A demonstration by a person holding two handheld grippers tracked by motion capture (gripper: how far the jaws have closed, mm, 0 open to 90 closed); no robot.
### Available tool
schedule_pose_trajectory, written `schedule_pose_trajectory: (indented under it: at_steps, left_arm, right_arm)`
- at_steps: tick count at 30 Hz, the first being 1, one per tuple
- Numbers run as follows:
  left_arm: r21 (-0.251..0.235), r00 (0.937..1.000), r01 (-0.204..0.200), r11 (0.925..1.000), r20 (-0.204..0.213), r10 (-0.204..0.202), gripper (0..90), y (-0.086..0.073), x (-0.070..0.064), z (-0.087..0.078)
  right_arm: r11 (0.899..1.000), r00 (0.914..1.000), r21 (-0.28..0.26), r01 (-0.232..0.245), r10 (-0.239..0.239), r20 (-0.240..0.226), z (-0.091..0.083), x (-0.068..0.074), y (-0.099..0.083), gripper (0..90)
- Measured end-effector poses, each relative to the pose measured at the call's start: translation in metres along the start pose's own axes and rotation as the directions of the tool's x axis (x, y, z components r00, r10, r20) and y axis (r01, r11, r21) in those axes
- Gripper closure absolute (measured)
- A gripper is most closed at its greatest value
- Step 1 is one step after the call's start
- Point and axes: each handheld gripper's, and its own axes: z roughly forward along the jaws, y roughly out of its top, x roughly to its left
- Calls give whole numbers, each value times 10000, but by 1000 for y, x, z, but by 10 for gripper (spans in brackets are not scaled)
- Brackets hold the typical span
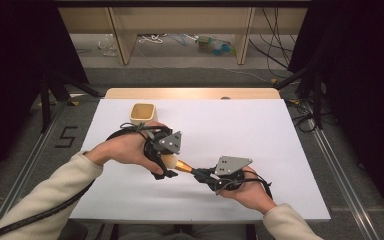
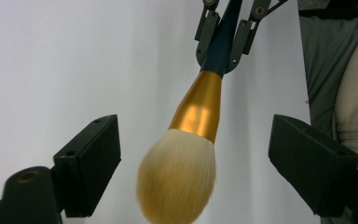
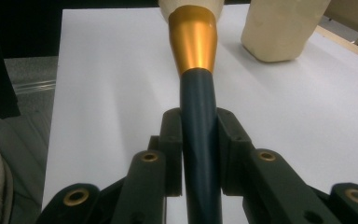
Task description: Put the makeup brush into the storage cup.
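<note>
A makeup brush (image 1: 180, 166) with cream bristles, a gold ferrule and a dark blue handle hangs just above the white table (image 1: 260, 130). My right gripper (image 1: 201, 174) is shut on the handle (image 3: 199, 107), with the ferrule (image 3: 193, 39) pointing away from it. My left gripper (image 1: 165, 169) is open, and its jaws stand wide on either side of the bristle head (image 2: 177, 182) without touching it. The left gripper view also shows the right gripper (image 2: 221, 44) clamped on the handle at the top.
A cream square cup (image 1: 143, 113) stands upright on the table behind the left hand, and the cup (image 3: 282, 28) also shows beyond the brush. A wooden strip (image 1: 190, 93) edges the table's far side. Dark stands and cables flank the table.
</note>
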Motion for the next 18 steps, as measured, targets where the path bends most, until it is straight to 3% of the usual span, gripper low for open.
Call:
schedule_pose_trajectory:
  at_steps: [4, 9, 18]
  left_arm:
    - [-581, 9983, 545, 9968, -160, -555, 152, -12, 0, -3]
    - [-1313, 9916, 1168, 9844, -405, -1231, 146, -30, 0, -4]
    - [-2574, 9663, 2161, 9418, -816, -2440, 140, -60, -2, -6]
  right_arm:
    - [10000, 10000, -30, -33, 33, 84, -1, -1, 0, 756]
    - [9998, 9995, -184, -101, 106, 282, -2, -2, 0, 756]
    - [9974, 9974, -668, -252, 296, 650, -5, -6, 1, 756]
